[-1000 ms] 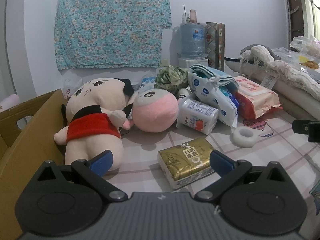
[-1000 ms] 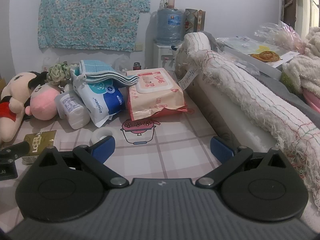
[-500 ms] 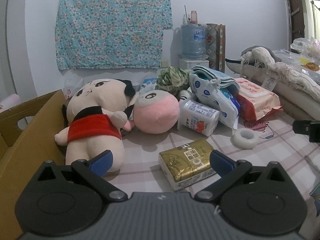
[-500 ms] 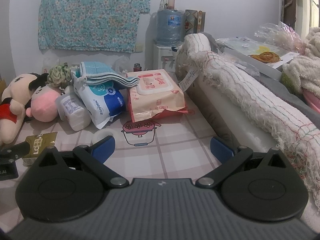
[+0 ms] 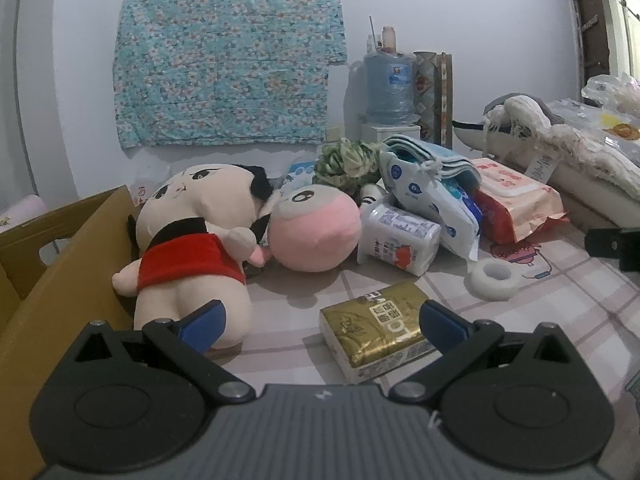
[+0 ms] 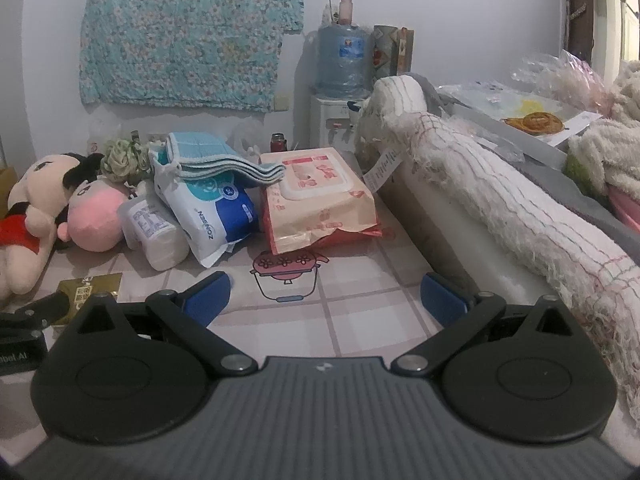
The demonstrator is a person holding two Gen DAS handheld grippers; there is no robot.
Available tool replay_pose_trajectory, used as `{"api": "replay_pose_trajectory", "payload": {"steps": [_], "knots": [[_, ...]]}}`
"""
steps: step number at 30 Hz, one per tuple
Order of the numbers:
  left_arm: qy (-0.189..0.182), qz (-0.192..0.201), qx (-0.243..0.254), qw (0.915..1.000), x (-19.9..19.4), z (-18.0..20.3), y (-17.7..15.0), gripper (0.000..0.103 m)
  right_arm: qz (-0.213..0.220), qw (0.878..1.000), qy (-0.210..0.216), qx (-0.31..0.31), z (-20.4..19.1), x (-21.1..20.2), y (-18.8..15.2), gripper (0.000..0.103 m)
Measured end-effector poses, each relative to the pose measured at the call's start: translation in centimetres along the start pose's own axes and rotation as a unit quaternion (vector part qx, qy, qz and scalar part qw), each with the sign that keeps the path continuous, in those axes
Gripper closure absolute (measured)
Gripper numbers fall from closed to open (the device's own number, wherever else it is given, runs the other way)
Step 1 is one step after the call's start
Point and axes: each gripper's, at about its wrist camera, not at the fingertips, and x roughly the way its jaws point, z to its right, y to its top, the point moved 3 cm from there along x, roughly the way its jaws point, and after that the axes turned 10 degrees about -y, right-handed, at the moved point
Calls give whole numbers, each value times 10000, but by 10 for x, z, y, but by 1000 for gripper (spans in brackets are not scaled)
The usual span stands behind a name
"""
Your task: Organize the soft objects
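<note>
A plush doll in a red shirt (image 5: 188, 252) lies beside a cardboard box (image 5: 52, 280), with a round pink plush (image 5: 316, 232) against it. My left gripper (image 5: 322, 326) is open, low over the table, with a gold tissue pack (image 5: 376, 328) between its fingers and untouched. Further back sit a white tissue pack (image 5: 400, 240), a blue-white packet (image 6: 212, 208) under folded blue cloths (image 6: 224, 160), and a pink wet-wipes pack (image 6: 316, 196). My right gripper (image 6: 326, 300) is open and holds nothing; a white tape roll (image 5: 494, 280) lies by its left finger.
A rolled white fringed blanket (image 6: 500, 200) runs along the right side on a raised ledge. A water jug (image 6: 342, 60) stands at the back by the wall. A green scrunched puff (image 5: 346, 160) sits behind the plush toys. The checked tablecloth (image 6: 352, 320) shows between the grippers.
Both grippers have eased slightly forward toward the pile, so the objects look a little nearer. Nothing was taken hold of and both stay open.
</note>
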Motion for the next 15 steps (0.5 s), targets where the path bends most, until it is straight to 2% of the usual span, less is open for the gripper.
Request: {"api": "replay_pose_trajectory", "payload": {"steps": [8, 15], "knots": [[-117, -58, -23, 9999, 0, 1, 0, 0, 52, 9999, 19, -120, -6, 0, 1, 1], [-193, 65, -135, 9997, -7, -4, 2, 0, 77, 9999, 5, -131, -7, -1, 1, 1]]}}
